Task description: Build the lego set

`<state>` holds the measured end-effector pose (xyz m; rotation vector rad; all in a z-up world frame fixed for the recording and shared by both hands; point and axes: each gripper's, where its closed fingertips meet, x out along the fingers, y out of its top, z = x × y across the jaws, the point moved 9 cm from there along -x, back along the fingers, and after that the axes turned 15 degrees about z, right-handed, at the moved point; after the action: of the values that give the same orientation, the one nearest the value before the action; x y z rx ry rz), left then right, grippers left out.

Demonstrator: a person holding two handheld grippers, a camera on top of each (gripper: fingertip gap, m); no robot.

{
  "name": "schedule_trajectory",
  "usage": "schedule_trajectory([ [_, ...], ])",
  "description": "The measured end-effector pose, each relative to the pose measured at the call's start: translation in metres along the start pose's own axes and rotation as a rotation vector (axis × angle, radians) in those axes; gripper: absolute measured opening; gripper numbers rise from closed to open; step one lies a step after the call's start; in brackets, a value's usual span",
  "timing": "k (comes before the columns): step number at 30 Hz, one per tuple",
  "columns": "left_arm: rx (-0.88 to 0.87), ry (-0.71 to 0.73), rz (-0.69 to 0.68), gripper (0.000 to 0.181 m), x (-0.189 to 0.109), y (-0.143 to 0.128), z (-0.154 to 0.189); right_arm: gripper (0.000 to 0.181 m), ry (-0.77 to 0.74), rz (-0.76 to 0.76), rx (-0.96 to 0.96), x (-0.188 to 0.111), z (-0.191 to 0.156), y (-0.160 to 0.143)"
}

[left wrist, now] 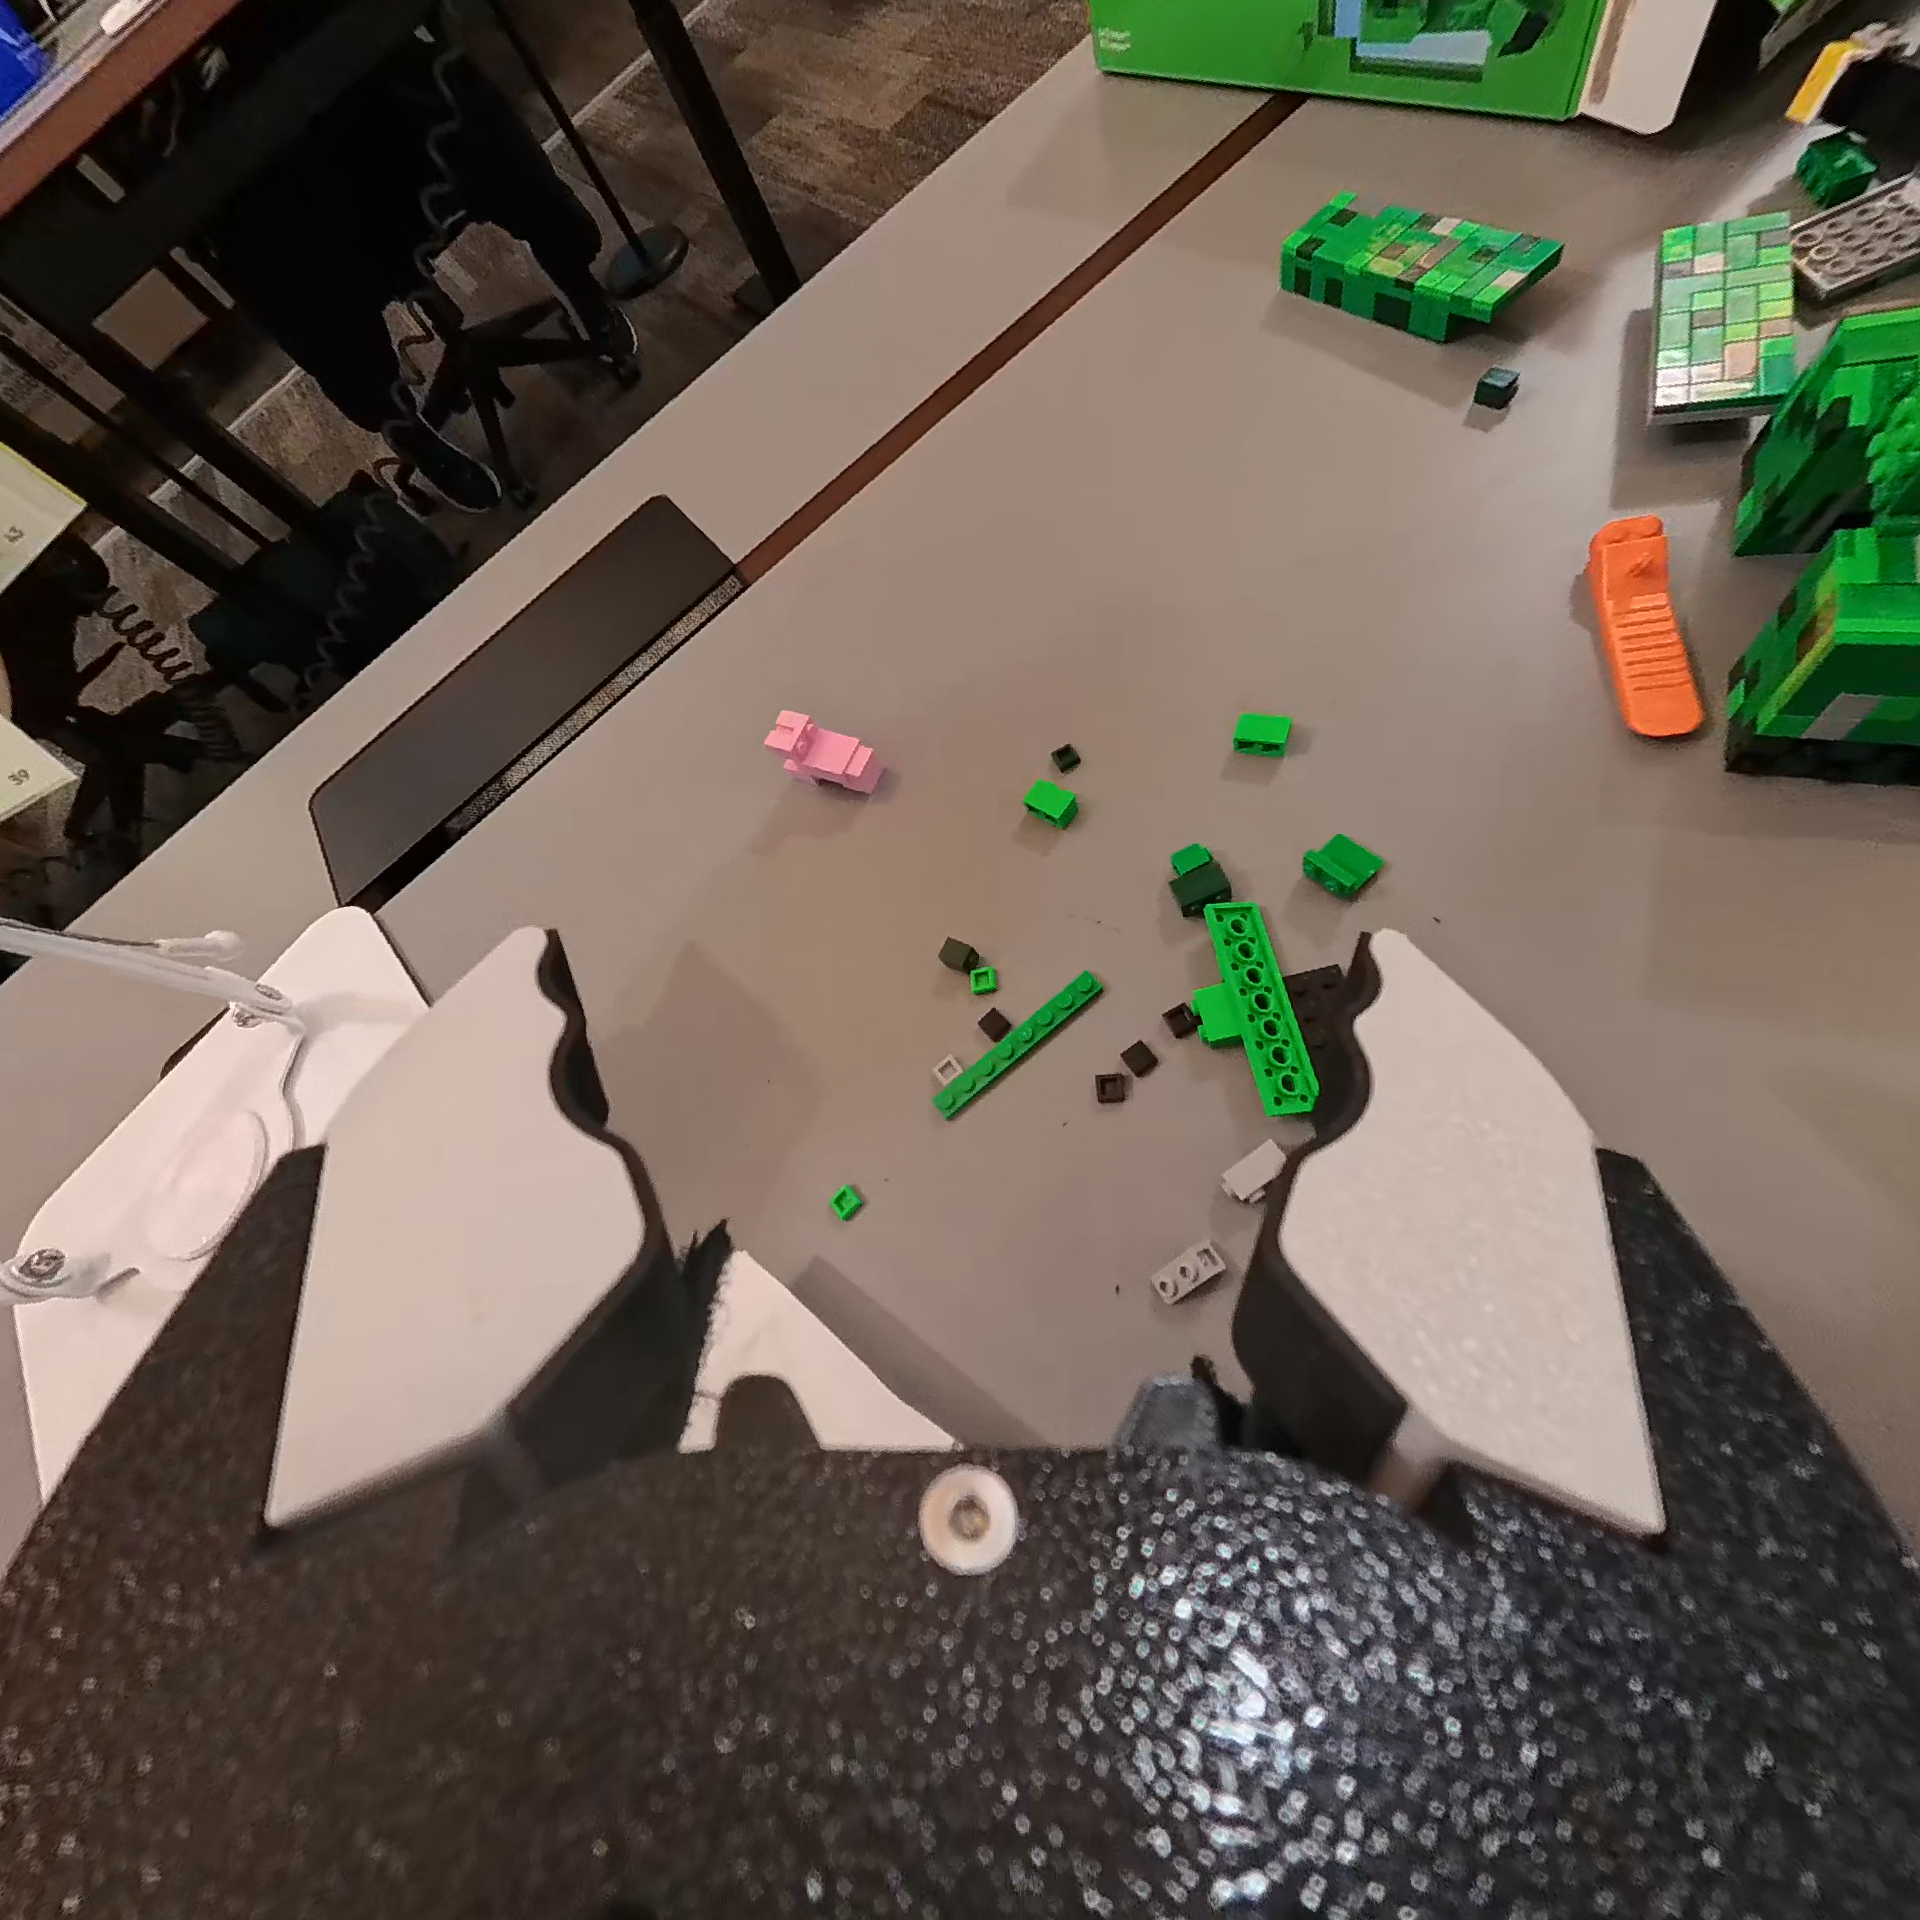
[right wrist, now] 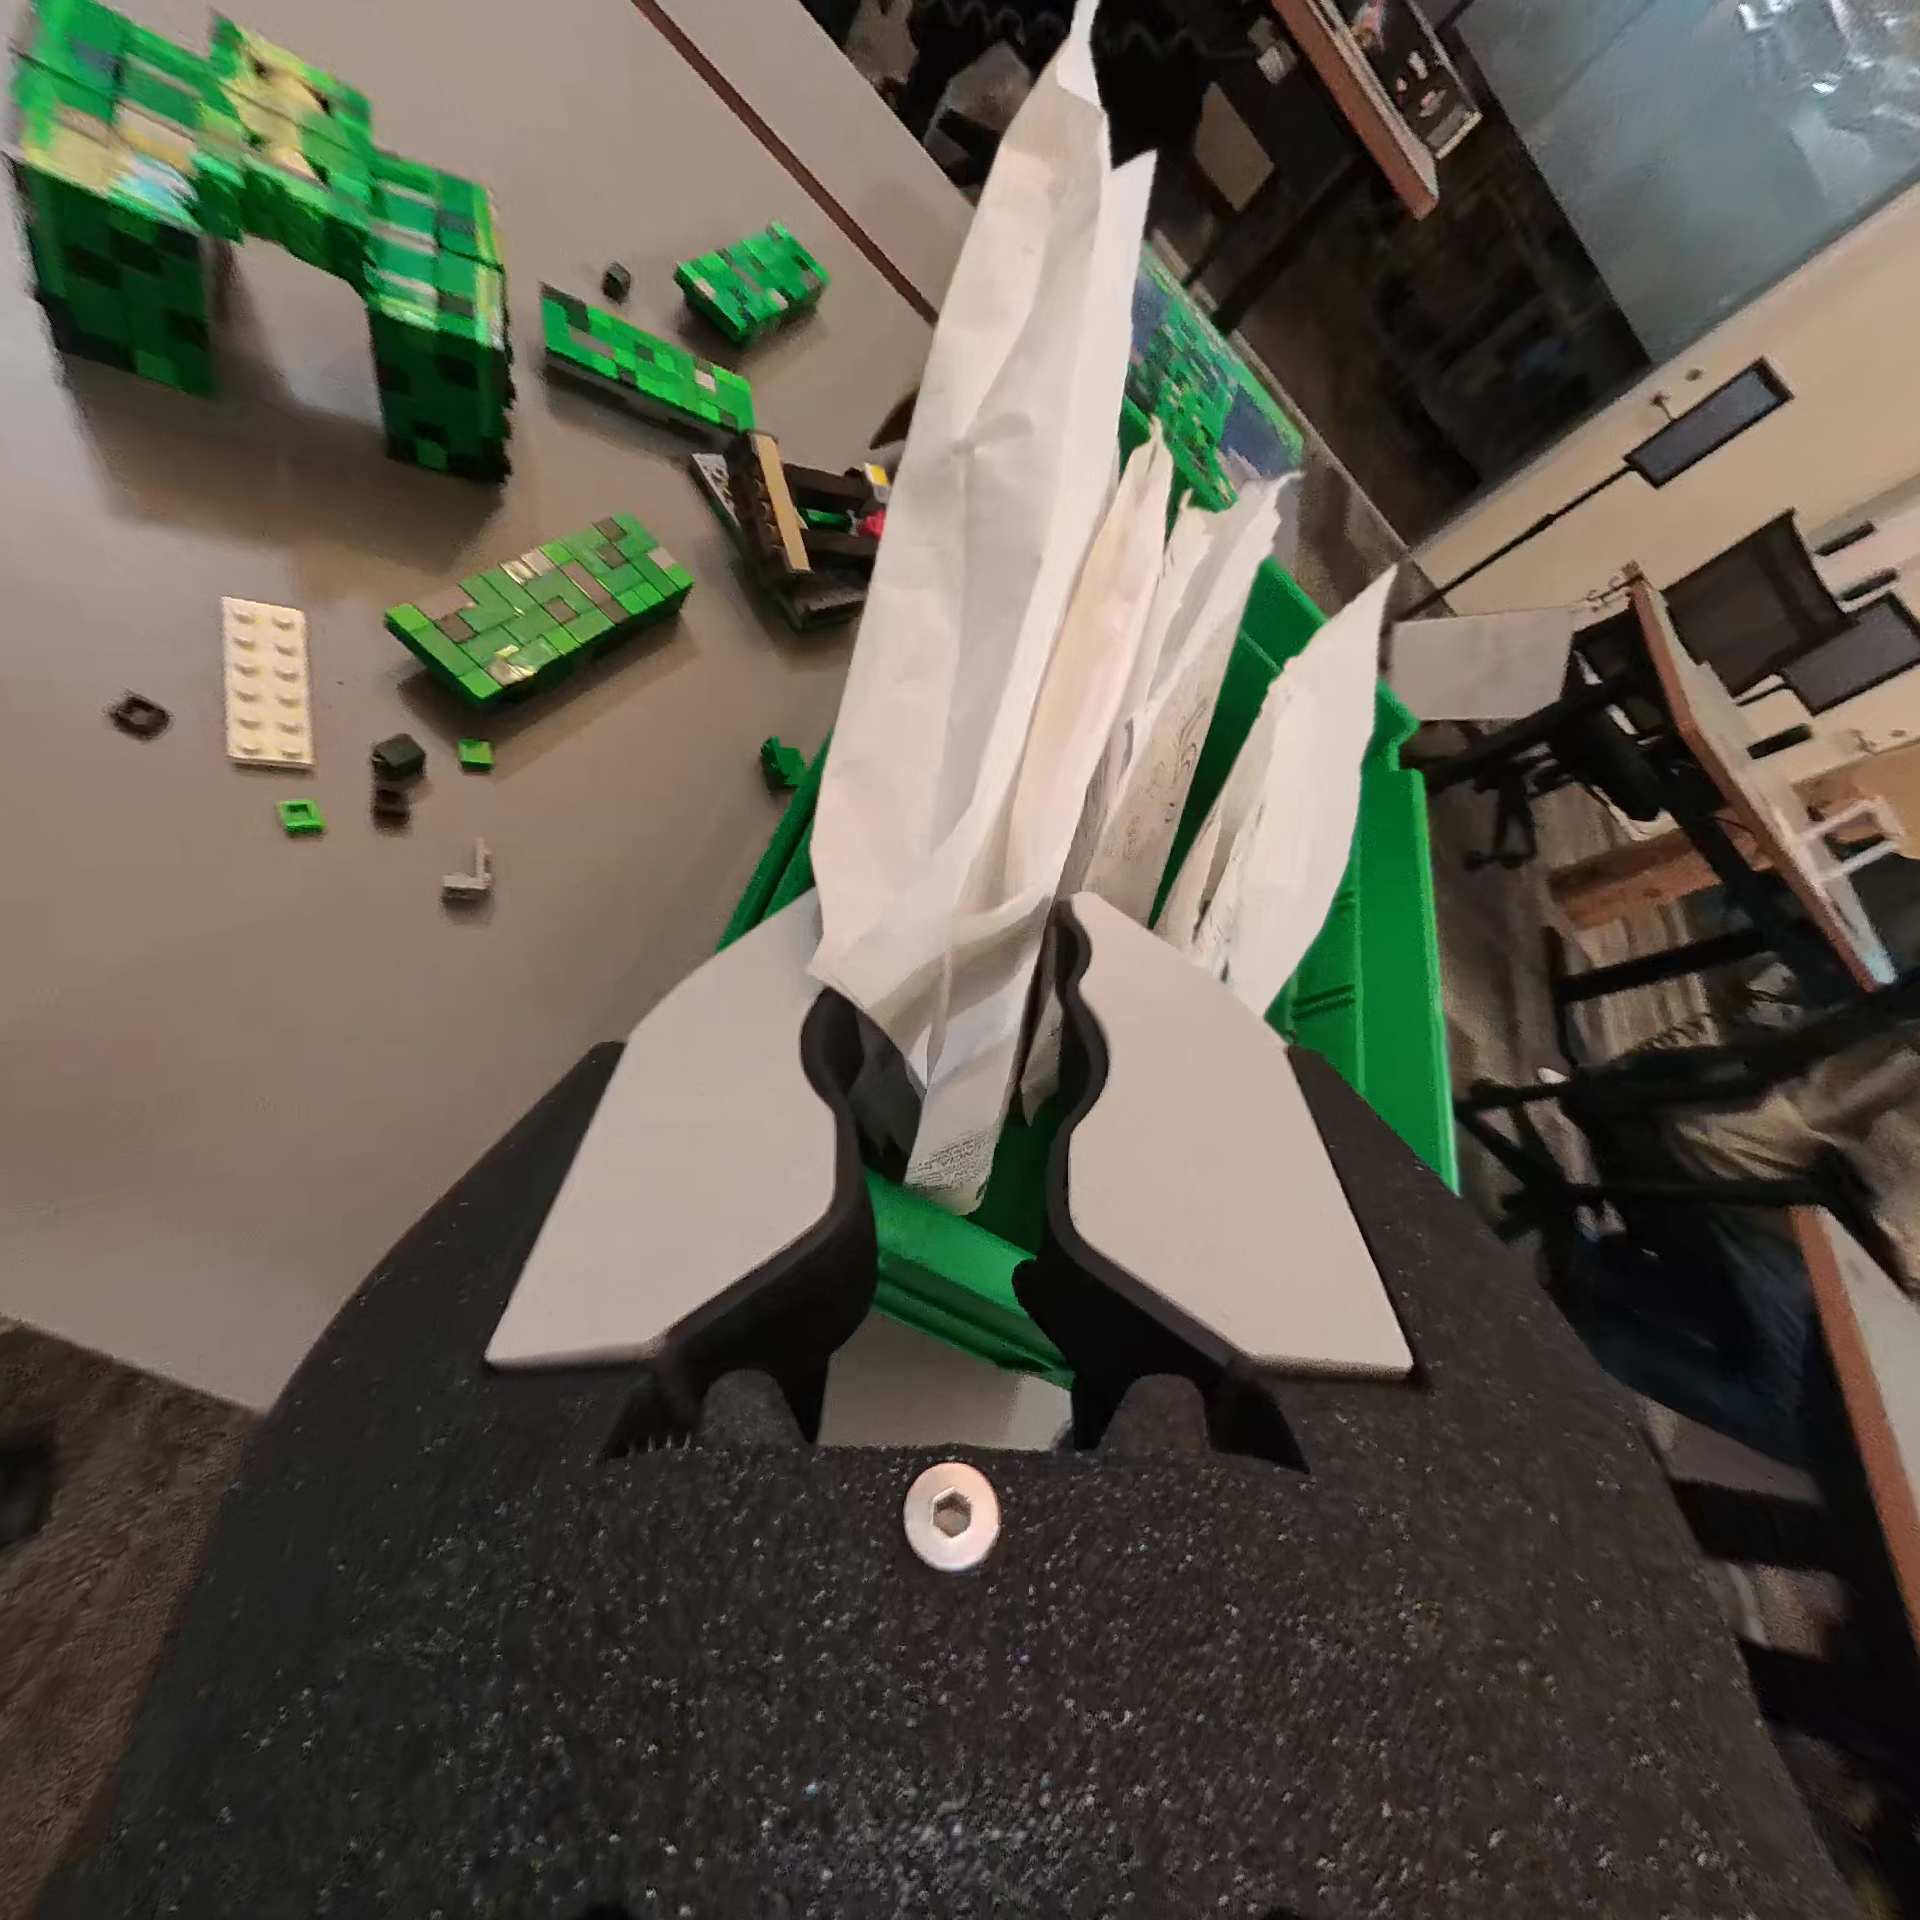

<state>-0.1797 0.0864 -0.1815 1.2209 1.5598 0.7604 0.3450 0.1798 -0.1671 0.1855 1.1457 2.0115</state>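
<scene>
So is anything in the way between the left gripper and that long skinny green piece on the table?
Nothing visible blocks it. The left gripper hangs open above the grey table, and the long green plate lies flat between its fingers. Only tiny loose tiles sit close beside it, like the small black tile near its edge.

left gripper (left wrist: pixel 961 997): jaws spread wide, nothing between them, angled down over the table, clear of the surface.
left fingers (left wrist: pixel 468 1164): grey outer plates, black wavy inner pads; both tips level at the far end.
right gripper (right wrist: pixel 940 956): jaws narrowed, a gap remains between the tips; view is rolled sideways.
right fingers (right wrist: pixel 707 1153): left inner pad touches what sits in the gap; whether it is actually clamped is unclear.
</scene>
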Motion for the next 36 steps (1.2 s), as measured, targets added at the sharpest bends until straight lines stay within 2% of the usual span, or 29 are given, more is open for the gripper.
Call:
schedule_trajectory([
  [3, 0.000, -0.003, -0.005, 0.134, 0.001, -0.001, 0.000, 0.040, 0.035, 0.038, 0.088, -0.009, 0.008, 0.002],
  [8, -0.007, -0.006, -0.003, 0.134, 0.000, -0.001, 0.000, 0.042, 0.012, 0.001, 0.151, -0.016, 0.023, -0.009],
  [12, -0.010, -0.005, -0.007, 0.134, -0.001, -0.002, -0.002, 0.039, 0.161, 0.132, 0.263, -0.023, 0.019, -0.006],
  [20, -0.014, -0.006, -0.023, 0.133, -0.001, -0.004, -0.004, 0.038, 0.110, 0.162, 0.255, -0.036, 0.029, -0.012],
  [25, -0.013, -0.011, -0.031, 0.133, 0.000, -0.005, -0.002, 0.040, 0.173, 0.190, 0.245, -0.037, 0.021, -0.006],
  [31, -0.011, -0.015, -0.038, 0.133, 0.001, -0.006, -0.001, 0.039, 0.089, 0.224, 0.295, -0.043, 0.035, -0.009],
  [36, -0.014, -0.019, -0.036, 0.133, 0.002, -0.006, 0.000, 0.038, -0.007, 0.151, 0.304, -0.019, 0.046, -0.016],
])
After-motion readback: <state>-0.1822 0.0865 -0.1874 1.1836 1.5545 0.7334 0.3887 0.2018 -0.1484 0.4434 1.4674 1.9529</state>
